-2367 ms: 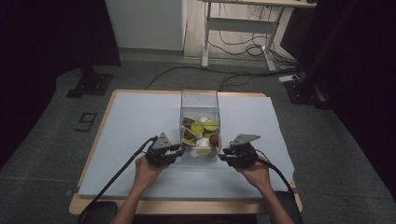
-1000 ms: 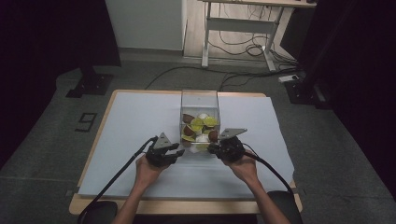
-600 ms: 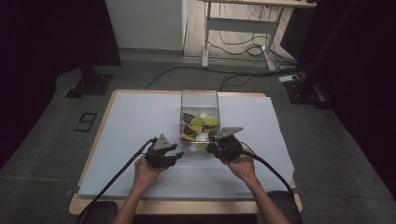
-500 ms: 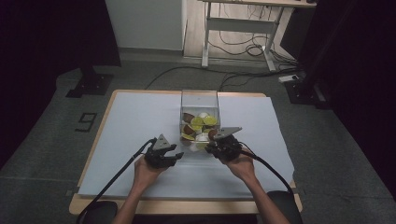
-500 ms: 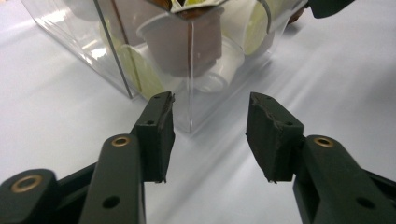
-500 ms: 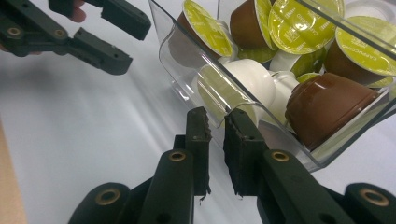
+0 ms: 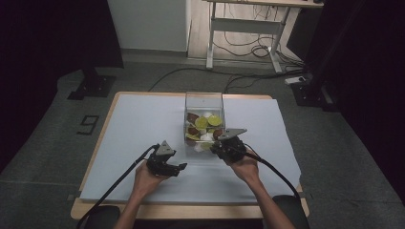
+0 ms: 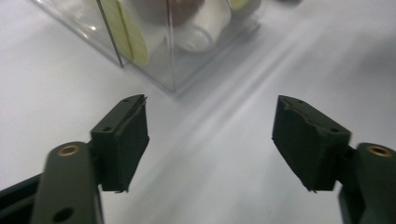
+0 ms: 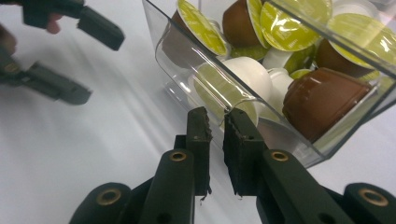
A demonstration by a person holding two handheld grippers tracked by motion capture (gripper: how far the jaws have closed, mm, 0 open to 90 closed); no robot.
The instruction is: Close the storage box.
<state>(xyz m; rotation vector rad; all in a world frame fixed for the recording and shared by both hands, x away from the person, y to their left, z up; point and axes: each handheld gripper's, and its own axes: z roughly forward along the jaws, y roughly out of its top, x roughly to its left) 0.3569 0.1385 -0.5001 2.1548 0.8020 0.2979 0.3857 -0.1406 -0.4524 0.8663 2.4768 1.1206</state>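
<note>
Barely begun, by the look of it. Judged as work on the clear box [image 7: 204,101] and its load of capsules [image 7: 208,121], perhaps tipping or shifting it. Standing near the middle of the tabletop [image 7: 93,157], a little toward the far edge, on the white sheet [image 7: 133,129]. Packed with green-lidded, brown and white capsules [image 9: 322,98], all seemingly inside the walls; hard to say from the high view whether the pale shapes at the box's near foot lie inside or outside.

Done so far: a grip taken. Right gripper [image 7: 218,143] at the box's near right corner, jaws drawn almost together with the thin clear wall [image 9: 187,79] pinched between the pads, seen plainly along the right gripper [image 9: 215,117] itself.

Not helping yet: left gripper [image 7: 180,167], down toward the near edge and left of the box, apart from it. Jaws of the left gripper [image 8: 210,119] wide apart and just opened further, with nothing between them but bare sheet, and the box corner ahead and out of reach.

Left to do: practically everything, namely bringing the free gripper to the box or its contents, then moving, tipping or emptying, whichever is meant. No capsule held by either gripper.
</note>
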